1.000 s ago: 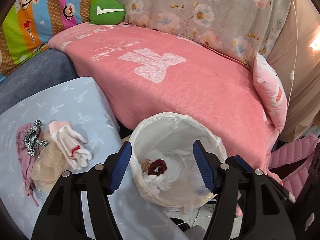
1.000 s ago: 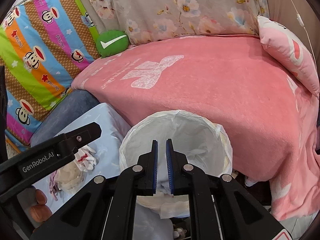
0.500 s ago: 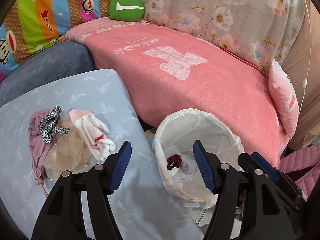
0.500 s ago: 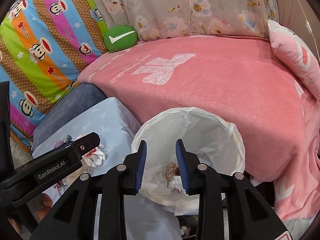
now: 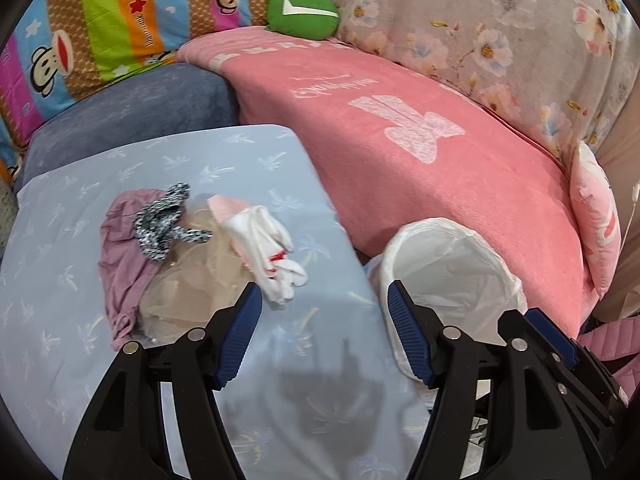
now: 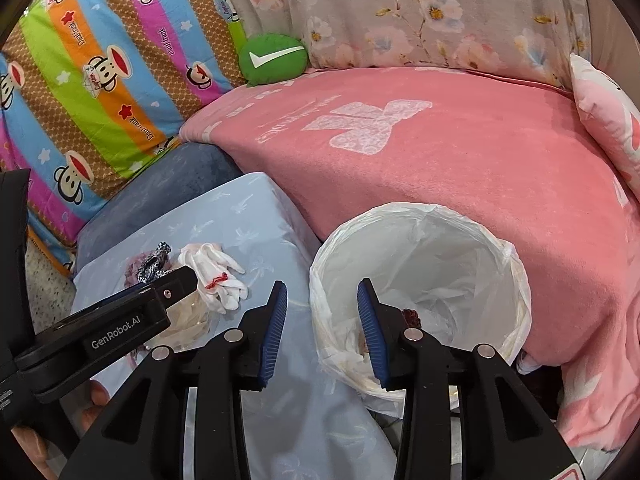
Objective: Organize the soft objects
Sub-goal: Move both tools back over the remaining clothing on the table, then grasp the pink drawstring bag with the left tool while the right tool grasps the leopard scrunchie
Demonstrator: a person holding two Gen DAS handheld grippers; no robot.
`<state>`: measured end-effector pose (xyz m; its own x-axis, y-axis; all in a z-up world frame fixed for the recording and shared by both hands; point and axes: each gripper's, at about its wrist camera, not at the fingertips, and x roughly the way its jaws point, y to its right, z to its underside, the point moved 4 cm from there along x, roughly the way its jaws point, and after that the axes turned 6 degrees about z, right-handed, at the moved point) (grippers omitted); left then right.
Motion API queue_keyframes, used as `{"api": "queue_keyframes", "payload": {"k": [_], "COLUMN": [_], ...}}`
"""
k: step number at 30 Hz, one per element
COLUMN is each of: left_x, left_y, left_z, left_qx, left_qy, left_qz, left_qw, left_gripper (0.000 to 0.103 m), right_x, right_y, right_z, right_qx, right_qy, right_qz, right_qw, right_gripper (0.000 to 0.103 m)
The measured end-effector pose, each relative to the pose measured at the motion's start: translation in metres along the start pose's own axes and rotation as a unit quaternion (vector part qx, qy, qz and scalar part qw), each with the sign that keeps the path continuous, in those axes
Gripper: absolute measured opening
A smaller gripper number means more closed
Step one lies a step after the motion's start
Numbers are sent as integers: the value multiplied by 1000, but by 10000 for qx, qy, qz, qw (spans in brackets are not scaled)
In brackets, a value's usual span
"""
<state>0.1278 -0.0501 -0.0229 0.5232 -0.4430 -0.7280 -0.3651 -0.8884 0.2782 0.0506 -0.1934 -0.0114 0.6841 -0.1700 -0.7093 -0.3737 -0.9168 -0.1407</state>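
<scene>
On the light blue cushion (image 5: pixel 72 240) lies a small heap: a mauve cloth (image 5: pixel 120 248), a black-and-white scrunchie (image 5: pixel 162 220), a sheer beige cloth (image 5: pixel 192 280) and white gloves (image 5: pixel 268 248) with a red mark. My left gripper (image 5: pixel 322 300) hangs open just in front of the gloves, empty. A white-lined bin (image 6: pixel 420 280) stands beside the cushion with a dark red scrunchie (image 6: pixel 410 315) at its bottom. My right gripper (image 6: pixel 322 292) is open over the bin's left rim, holding nothing. The gloves (image 6: pixel 212 272) also show in the right wrist view.
A pink blanket (image 5: pixel 400 128) covers the sofa behind the bin (image 5: pixel 448 264). A green round cushion (image 6: pixel 274 59), a striped monkey-print quilt (image 6: pixel 100 72) and a floral cover (image 6: pixel 420 12) line the back. A pink pillow (image 6: pixel 604 112) leans at the right. The left gripper's body (image 6: pixel 100 332) crosses the lower left.
My right gripper went from shut to open over the bin. Both grippers swung left, so the cloth heap moved toward centre and the bin slid right.
</scene>
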Motion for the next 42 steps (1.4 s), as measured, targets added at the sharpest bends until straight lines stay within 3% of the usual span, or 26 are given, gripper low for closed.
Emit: {"api": "queue_keyframes", "payload": {"k": [16, 28, 34, 36, 42], "left_x": [-15, -13, -3, 1, 11], "left_y": [-93, -168, -191, -195, -199], "left_z": [15, 35, 43, 44, 44], "left_qx": [-637, -1320, -1665, -1757, -1942], "left_qy": [27, -191, -369, -416, -565], "left_qz": [-729, -1018, -811, -692, -240], "left_qw": [9953, 9858, 9820, 9811, 9790], "left_gripper": [84, 84, 83, 80, 57], "right_x": [8, 23, 36, 40, 51], "right_y": [-64, -120, -144, -153, -176], "right_z": [12, 24, 29, 30, 29], "right_qx": [-487, -865, -998, -1056, -1195], "right_qy": [-166, -336, -437, -454, -469], "right_qz": [-231, -418, -501, -522, -588], "right_qw": [9984, 9948, 9928, 9920, 9900], "right_gripper": [48, 48, 48, 48, 48]}}
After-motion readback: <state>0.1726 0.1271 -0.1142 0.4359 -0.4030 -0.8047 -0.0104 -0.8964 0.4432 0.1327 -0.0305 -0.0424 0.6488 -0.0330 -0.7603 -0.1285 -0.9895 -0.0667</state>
